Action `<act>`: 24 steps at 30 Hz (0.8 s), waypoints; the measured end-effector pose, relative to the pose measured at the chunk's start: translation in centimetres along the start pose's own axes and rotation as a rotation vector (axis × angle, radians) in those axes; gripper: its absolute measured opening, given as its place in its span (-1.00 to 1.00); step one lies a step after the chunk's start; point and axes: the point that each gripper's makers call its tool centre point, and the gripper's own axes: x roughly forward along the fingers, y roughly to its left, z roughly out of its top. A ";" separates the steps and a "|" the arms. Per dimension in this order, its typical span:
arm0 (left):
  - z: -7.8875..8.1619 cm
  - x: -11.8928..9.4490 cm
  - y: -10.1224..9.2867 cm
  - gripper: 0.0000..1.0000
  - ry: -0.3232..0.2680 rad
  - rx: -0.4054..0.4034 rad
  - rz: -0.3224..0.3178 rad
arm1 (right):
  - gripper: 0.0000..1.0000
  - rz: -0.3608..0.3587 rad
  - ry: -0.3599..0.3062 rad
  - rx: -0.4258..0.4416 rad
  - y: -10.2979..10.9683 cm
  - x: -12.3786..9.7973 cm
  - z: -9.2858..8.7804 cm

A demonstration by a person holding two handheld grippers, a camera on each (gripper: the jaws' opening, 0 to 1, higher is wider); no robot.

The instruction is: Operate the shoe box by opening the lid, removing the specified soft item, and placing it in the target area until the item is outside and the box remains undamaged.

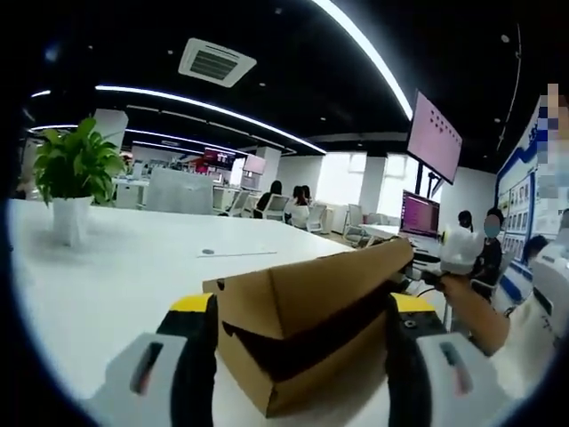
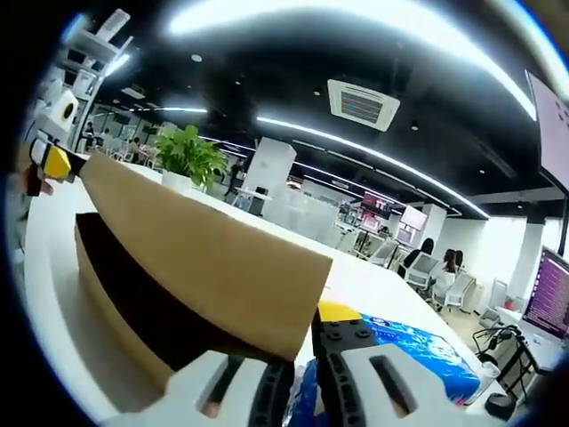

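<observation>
We are at the lid-opening step: on the white desk (image 1: 133, 267) the brown cardboard shoe box (image 1: 302, 342) sits between our wide left tongs (image 1: 302, 356), its lid (image 2: 204, 258) half raised by the narrow right tongs (image 2: 302, 374), so next we swing it fully back.

Matt brown cardboard shoe box (image 1: 302, 329), glossy white table (image 1: 116, 267).

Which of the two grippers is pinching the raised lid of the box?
The right gripper: its jaws close on the lid edge, while the left gripper straddles the cardboard box, jaws apart.
</observation>
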 end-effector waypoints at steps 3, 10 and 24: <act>0.2 0.0 -0.2 0.60 -0.007 0.004 -0.004 | -0.92 0.005 0.005 -0.014 0.1 0.0 -0.1; -0.2 0.2 -0.4 0.44 0.010 0.006 -0.026 | -0.92 0.025 0.023 0.011 0.2 0.0 -0.5; 0.3 -0.2 1.9 0.43 -0.026 0.071 0.068 | -0.92 0.028 0.033 0.007 0.1 0.2 -0.4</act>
